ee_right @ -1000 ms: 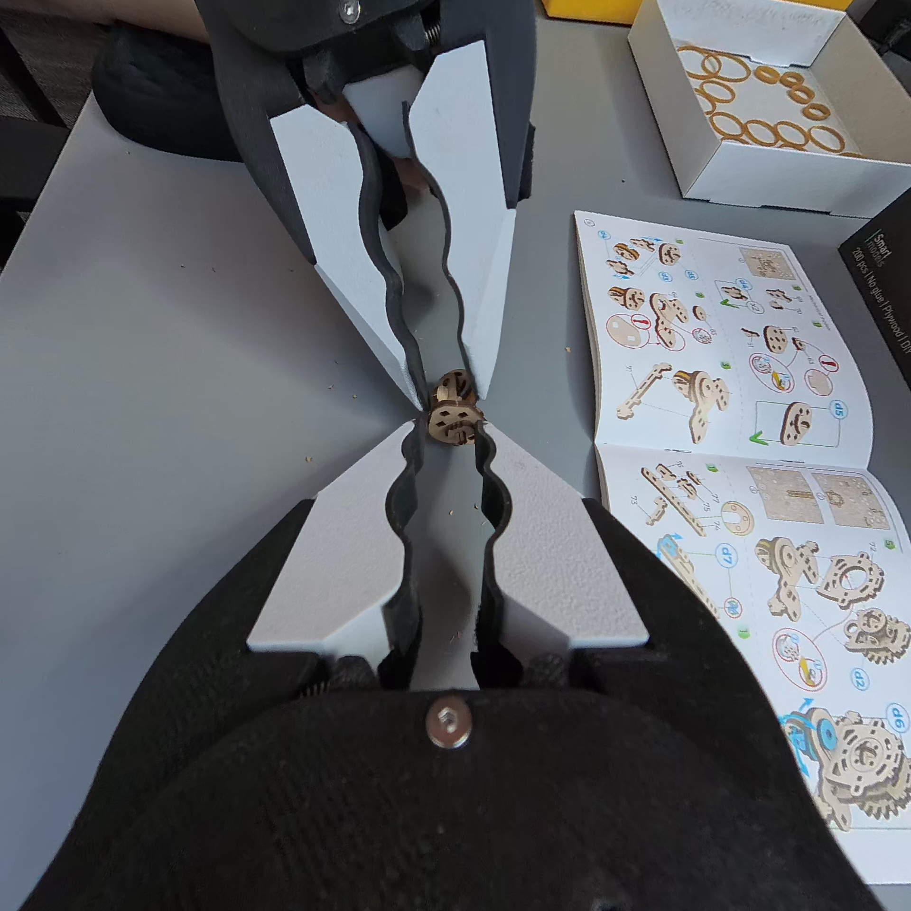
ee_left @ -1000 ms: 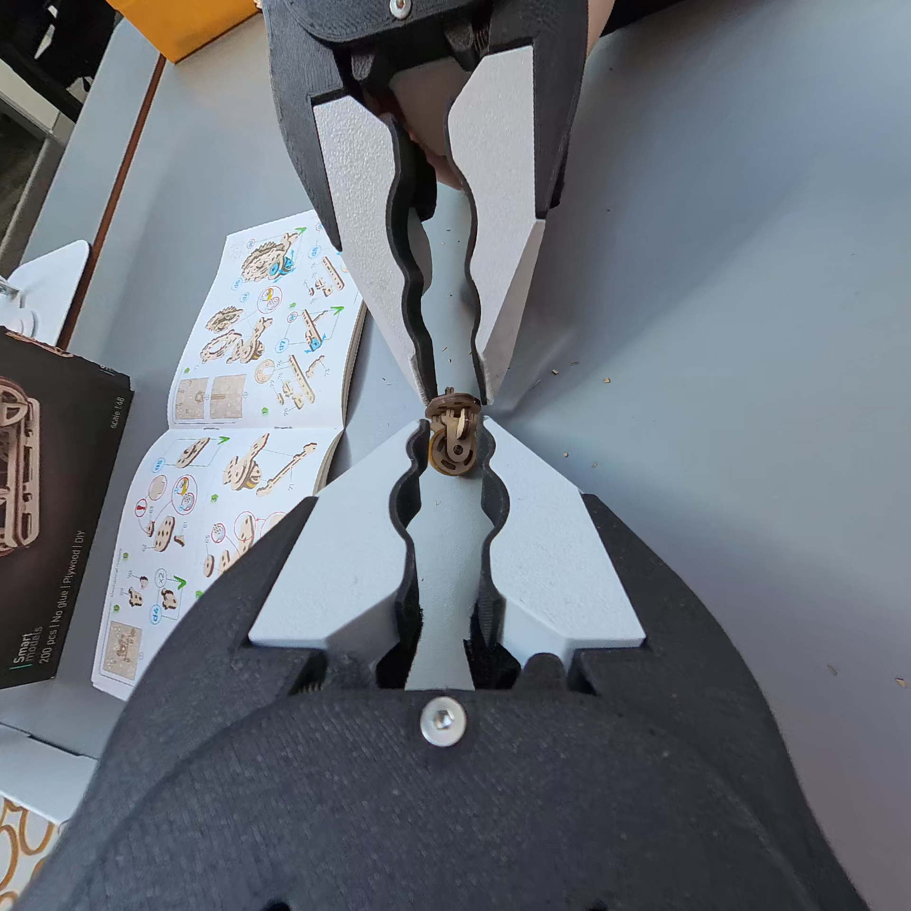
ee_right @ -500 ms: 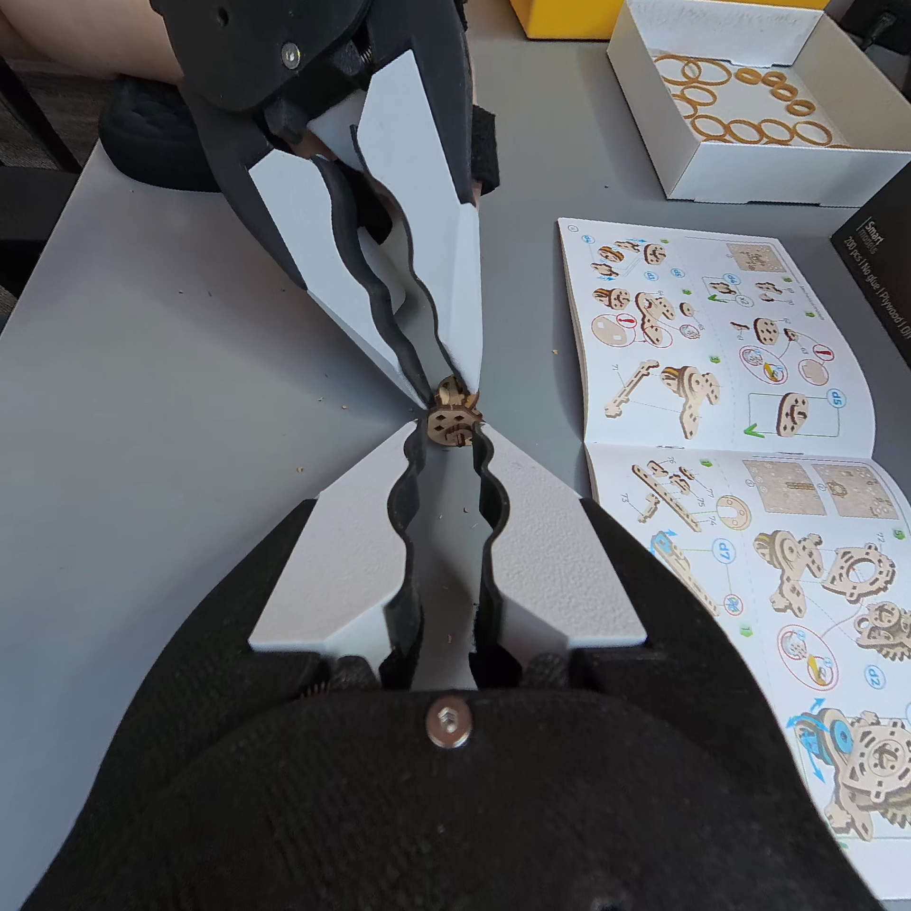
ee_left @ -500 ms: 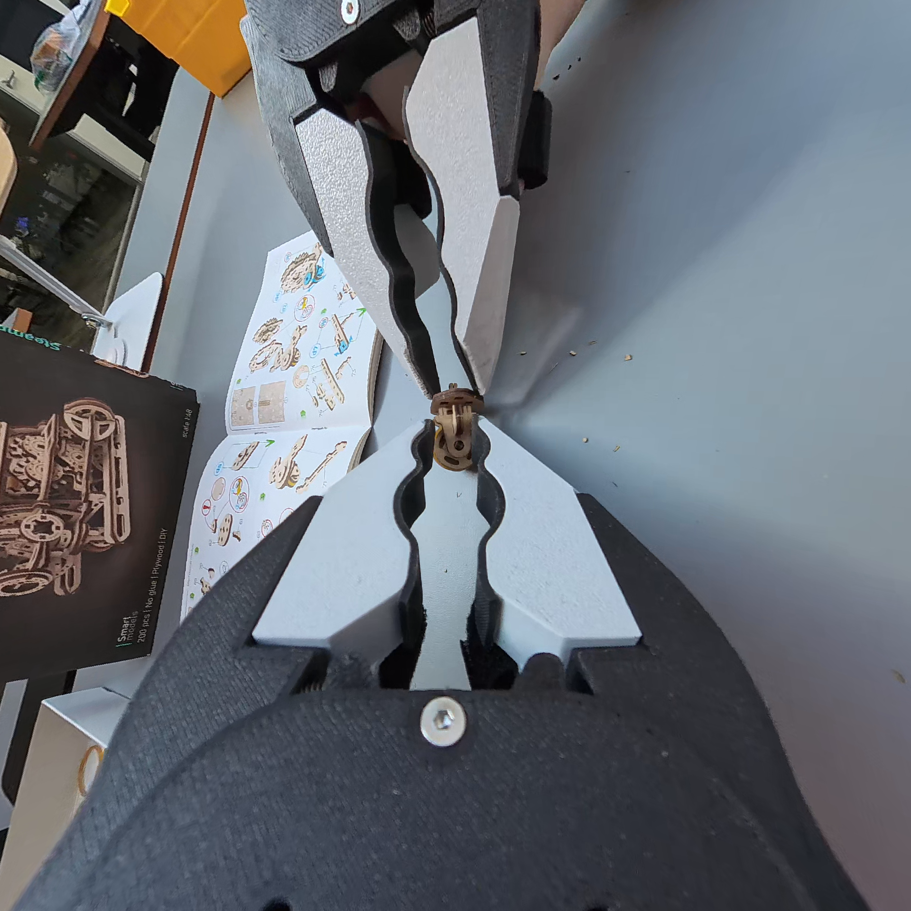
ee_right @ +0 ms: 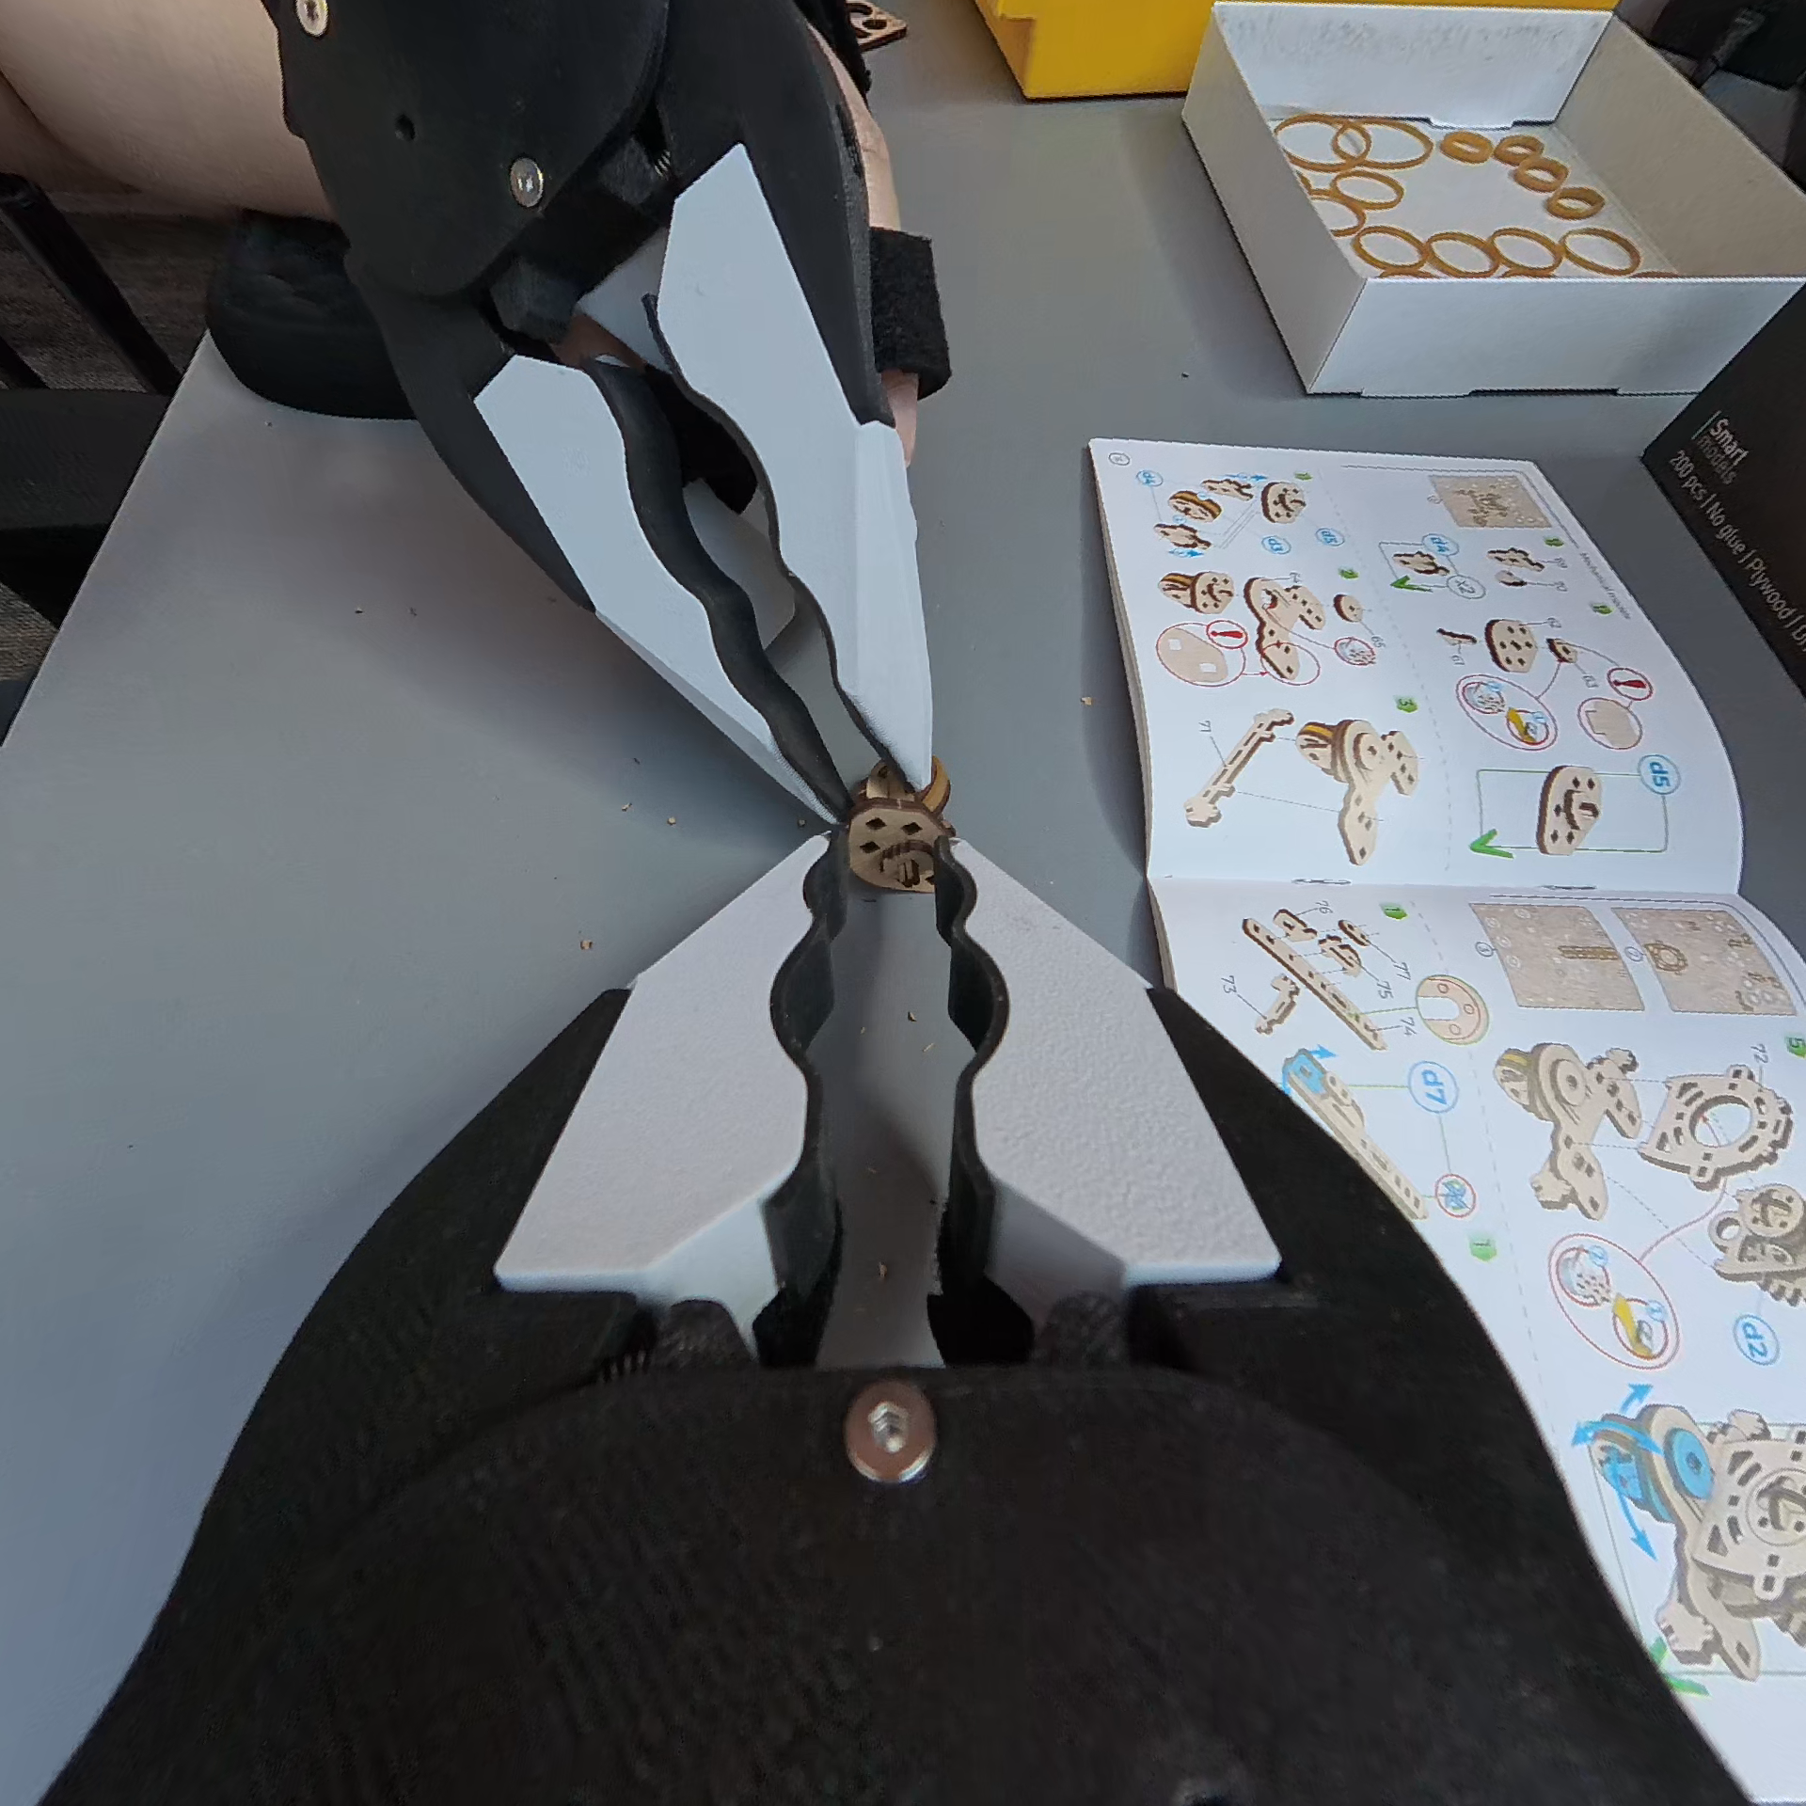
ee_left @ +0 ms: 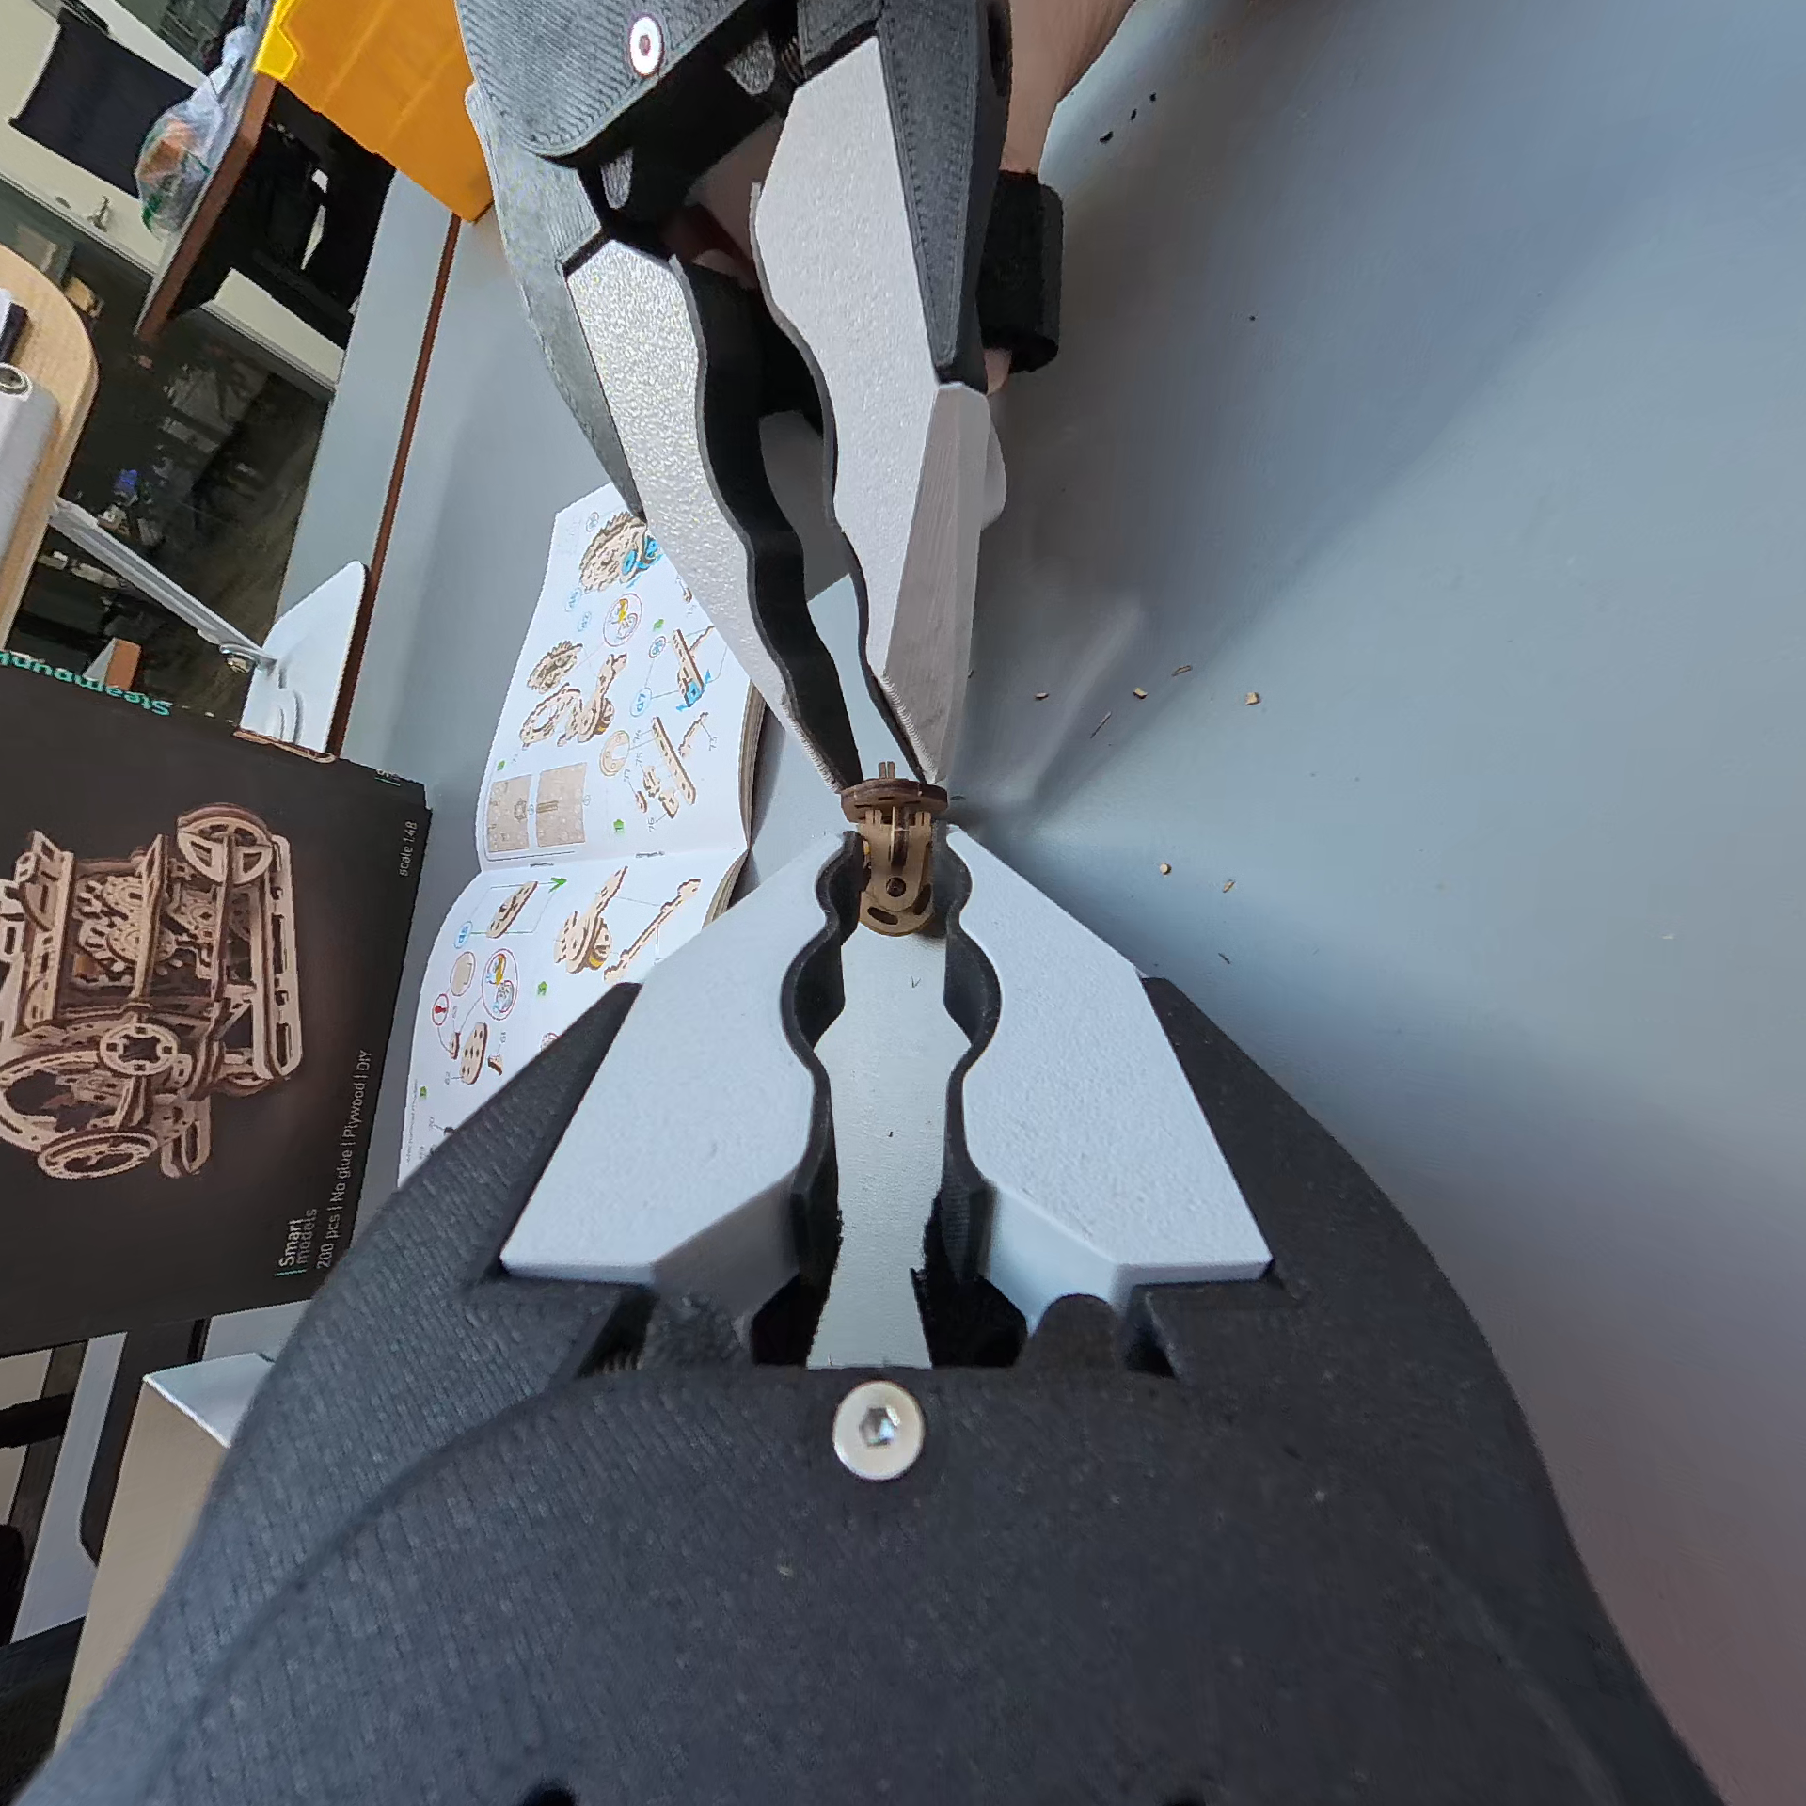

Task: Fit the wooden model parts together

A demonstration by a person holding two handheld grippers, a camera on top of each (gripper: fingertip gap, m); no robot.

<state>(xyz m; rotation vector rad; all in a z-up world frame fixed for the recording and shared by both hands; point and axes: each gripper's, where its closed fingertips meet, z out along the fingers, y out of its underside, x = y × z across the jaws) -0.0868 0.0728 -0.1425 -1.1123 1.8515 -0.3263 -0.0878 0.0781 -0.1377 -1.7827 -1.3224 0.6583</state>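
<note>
My left gripper [ee_left: 894, 870] is shut on a small rounded wooden tab with a hole [ee_left: 894, 889]. My right gripper [ee_right: 887, 860] is shut on a small wooden disc with several holes [ee_right: 884, 845]. The two grippers meet tip to tip above the grey table [ee_right: 293, 880], and the tab's end sits in the disc. In the left wrist view the right gripper [ee_left: 891, 774] comes down from above with the disc [ee_left: 894, 794] seen edge-on. In the right wrist view the left gripper [ee_right: 880, 787] comes in from the upper left, with the tab [ee_right: 933, 782] partly hidden behind the disc.
An open instruction booklet [ee_right: 1466, 782] lies beside the grippers; it also shows in the left wrist view [ee_left: 586, 831]. A black model box [ee_left: 176, 977] lies past it. A white box of wooden rings [ee_right: 1368, 322] and a yellow bin [ee_right: 1095, 49] stand at the far edge. Wood crumbs dot the table. Only a small space, under 4 cm, lies between the two pairs of fingers.
Both grippers stayed tip to tip and shut on the parts. They rolled and tilted against each other, so the disc now faces the right wrist view more squarely and the left gripper leans in from the left.
</note>
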